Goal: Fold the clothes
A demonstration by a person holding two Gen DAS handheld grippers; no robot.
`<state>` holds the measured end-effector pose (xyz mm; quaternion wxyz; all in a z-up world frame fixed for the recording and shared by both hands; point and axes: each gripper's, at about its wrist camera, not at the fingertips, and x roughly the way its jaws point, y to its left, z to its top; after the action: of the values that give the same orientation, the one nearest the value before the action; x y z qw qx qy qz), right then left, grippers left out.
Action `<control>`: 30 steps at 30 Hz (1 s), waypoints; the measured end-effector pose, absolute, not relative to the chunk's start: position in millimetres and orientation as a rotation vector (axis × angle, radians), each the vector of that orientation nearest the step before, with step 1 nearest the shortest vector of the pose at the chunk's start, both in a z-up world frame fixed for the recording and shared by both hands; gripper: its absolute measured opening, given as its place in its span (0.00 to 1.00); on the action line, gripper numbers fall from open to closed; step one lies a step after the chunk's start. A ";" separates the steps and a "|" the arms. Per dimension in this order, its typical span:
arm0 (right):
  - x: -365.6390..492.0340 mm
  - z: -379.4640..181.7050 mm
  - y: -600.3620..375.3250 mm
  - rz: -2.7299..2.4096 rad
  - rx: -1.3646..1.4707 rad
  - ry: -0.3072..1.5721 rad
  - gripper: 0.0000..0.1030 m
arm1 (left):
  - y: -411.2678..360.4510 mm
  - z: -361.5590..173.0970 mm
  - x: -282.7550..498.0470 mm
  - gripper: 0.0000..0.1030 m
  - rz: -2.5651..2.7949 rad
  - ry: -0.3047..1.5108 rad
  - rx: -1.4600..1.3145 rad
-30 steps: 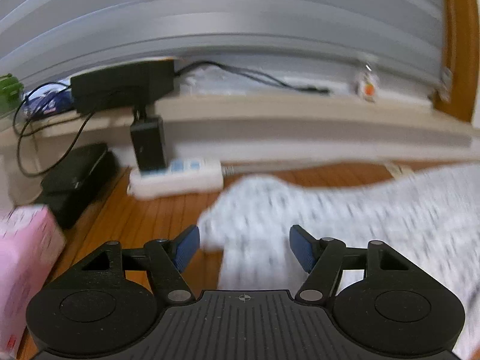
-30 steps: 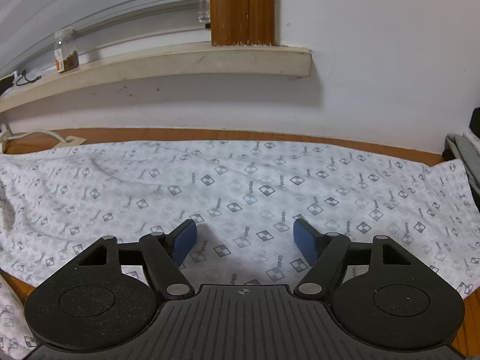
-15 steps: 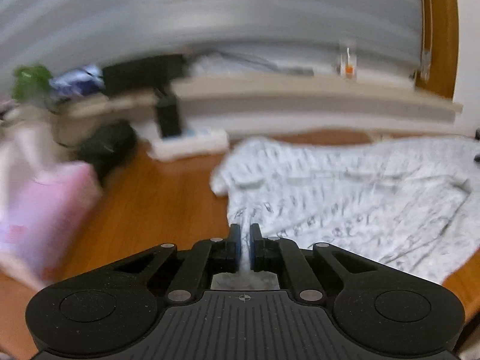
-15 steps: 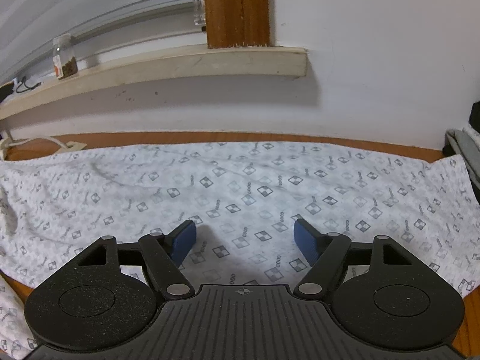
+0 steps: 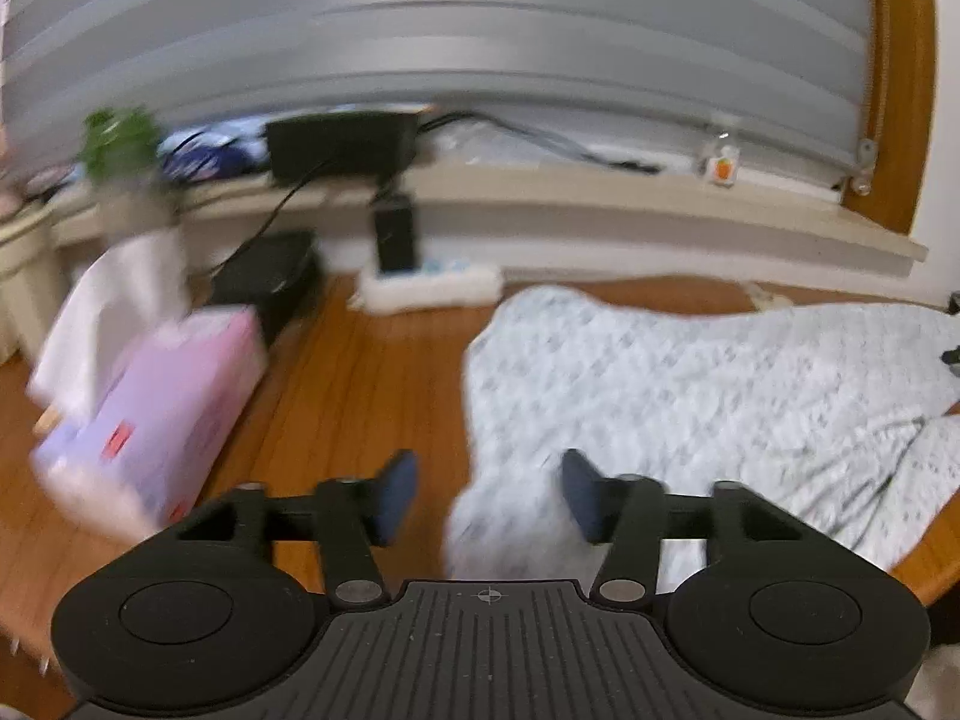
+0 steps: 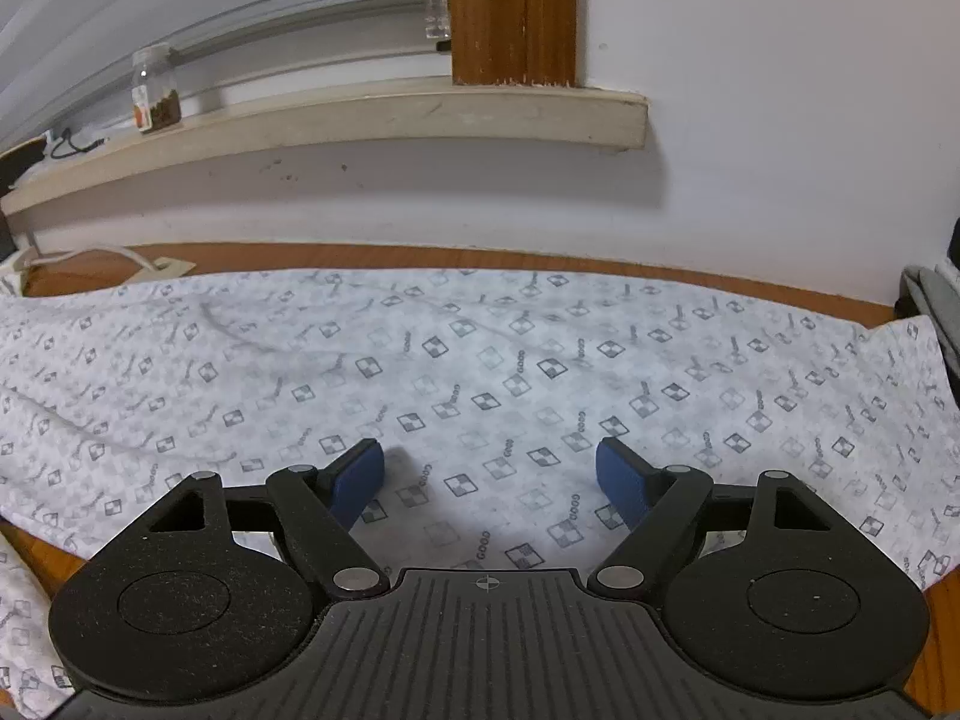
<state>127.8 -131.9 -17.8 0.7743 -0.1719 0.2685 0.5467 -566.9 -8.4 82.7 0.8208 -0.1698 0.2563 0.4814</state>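
Domestic room, lived-in, likely a bedroom or study corner. Landmark: cream window ledge [image 6: 372, 120] along the white wall.
- Above the ledge: grey slatted blind [image 5: 456, 36] in a wooden window frame [image 6: 513, 9].
- On the ledge: small glass jar [image 6: 155, 90], black device [image 5: 339, 141] with trailing cable, green plant [image 5: 117, 138], blurred.
- Below the ledge: wooden desk [image 5: 336, 384] carrying a white power strip [image 5: 429, 288] with a black adapter, a pink tissue box [image 5: 159, 414], and a white patterned garment [image 6: 480, 372] spread flat.
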 end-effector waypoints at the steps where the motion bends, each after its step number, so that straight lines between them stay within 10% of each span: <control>1: 127.6 -17.8 -131.9 1.183 -0.372 0.582 0.75 | -1.9 82.8 -558.6 0.65 1.011 0.540 -0.355; 17: 129.6 -16.9 -135.2 1.186 -0.344 0.593 0.75 | 184.6 39.2 -434.3 0.65 0.951 0.733 -0.392; 19: 129.9 -16.7 -135.5 1.187 -0.340 0.595 0.75 | 185.5 33.8 -433.7 0.54 0.945 0.740 -0.405; 22: 131.2 -16.7 -136.4 1.192 -0.328 0.601 0.75 | 183.0 34.1 -439.3 0.10 0.924 0.712 -0.428; 27: 132.8 -16.7 -138.2 1.201 -0.317 0.605 0.75 | 160.7 88.5 -477.3 0.13 1.209 0.433 -0.359; 30: 131.2 -16.6 -137.4 1.203 -0.328 0.601 0.75 | 157.5 96.4 -472.8 0.42 1.264 0.497 -0.286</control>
<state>131.2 -137.4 -16.6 0.7698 -0.1513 0.2772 0.5547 -472.8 157.5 96.4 0.7687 -0.1318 0.2290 0.5824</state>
